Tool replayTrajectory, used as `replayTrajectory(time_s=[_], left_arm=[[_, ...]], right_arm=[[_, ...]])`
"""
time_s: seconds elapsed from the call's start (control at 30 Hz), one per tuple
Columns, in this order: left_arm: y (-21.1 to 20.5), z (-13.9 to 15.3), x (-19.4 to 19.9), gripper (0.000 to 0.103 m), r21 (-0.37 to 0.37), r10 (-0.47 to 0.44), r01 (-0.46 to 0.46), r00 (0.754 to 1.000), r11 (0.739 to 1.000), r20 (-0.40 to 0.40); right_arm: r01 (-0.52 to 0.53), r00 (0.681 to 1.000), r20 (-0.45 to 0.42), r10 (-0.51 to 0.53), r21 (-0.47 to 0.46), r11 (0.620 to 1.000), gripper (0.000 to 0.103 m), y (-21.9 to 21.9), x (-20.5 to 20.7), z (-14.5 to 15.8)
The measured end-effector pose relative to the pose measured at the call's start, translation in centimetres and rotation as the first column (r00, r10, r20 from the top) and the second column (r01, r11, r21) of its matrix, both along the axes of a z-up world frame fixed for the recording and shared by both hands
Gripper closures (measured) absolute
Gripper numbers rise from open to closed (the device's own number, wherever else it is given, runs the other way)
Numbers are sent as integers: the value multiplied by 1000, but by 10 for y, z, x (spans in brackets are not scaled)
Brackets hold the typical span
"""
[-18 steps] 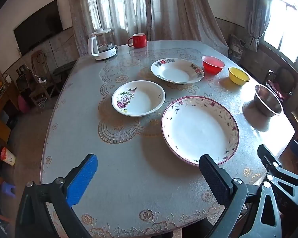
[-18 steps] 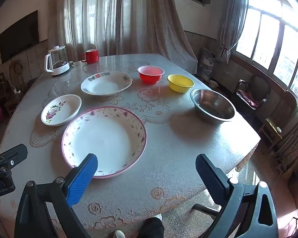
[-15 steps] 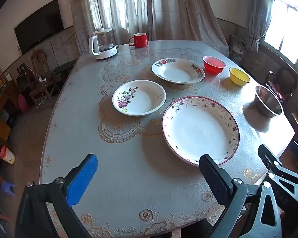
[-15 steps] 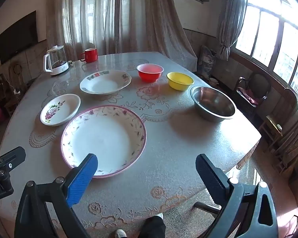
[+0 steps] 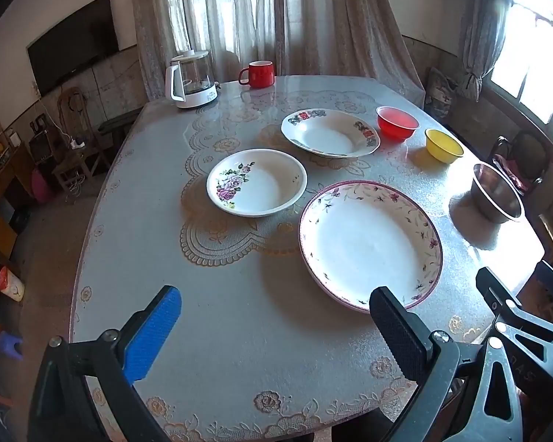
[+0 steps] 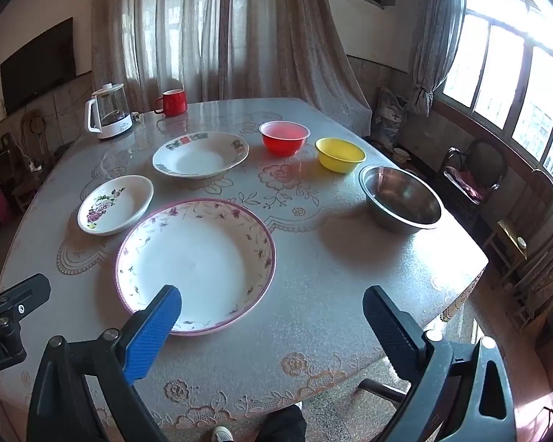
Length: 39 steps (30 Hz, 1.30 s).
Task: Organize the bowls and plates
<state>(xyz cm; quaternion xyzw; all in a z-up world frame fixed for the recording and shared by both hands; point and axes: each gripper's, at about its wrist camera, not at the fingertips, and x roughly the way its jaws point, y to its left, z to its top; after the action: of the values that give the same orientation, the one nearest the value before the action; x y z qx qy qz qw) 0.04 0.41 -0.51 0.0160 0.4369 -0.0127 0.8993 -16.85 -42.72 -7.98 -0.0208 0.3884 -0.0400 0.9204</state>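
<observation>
A large pink-rimmed plate (image 5: 368, 243) (image 6: 195, 261) lies nearest on the table. Behind it to the left sits a smaller flowered plate (image 5: 256, 186) (image 6: 114, 204), and farther back a plate with red and green marks (image 5: 330, 136) (image 6: 201, 154). A red bowl (image 5: 396, 123) (image 6: 284, 138), a yellow bowl (image 5: 442, 145) (image 6: 339, 154) and a steel bowl (image 5: 496, 193) (image 6: 402, 199) stand along the right side. My left gripper (image 5: 272, 316) hangs open above the near table edge, empty. My right gripper (image 6: 272, 313) is open too, its blue finger over the large plate's near rim.
A glass kettle (image 5: 191, 79) (image 6: 108, 116) and a red mug (image 5: 260, 73) (image 6: 173, 102) stand at the table's far end. The table (image 5: 239, 331) wears a lace-patterned cover. Chairs (image 6: 475, 173) stand by the window on the right. A shoe (image 6: 221, 434) shows below the near edge.
Both views have shifted only slightly; the table contents sit a little lower in the right wrist view. Nothing on the table has moved and both grippers stay open.
</observation>
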Motion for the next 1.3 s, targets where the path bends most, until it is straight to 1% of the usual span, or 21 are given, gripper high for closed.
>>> replayTrajectory(time_s=[1.3], left_arm=[[6,3,-1,0,-1,3,-3,1000,1000,12]], right_arm=[[-3,1000,-7,3,-1,1000,2,8,-3,-3]])
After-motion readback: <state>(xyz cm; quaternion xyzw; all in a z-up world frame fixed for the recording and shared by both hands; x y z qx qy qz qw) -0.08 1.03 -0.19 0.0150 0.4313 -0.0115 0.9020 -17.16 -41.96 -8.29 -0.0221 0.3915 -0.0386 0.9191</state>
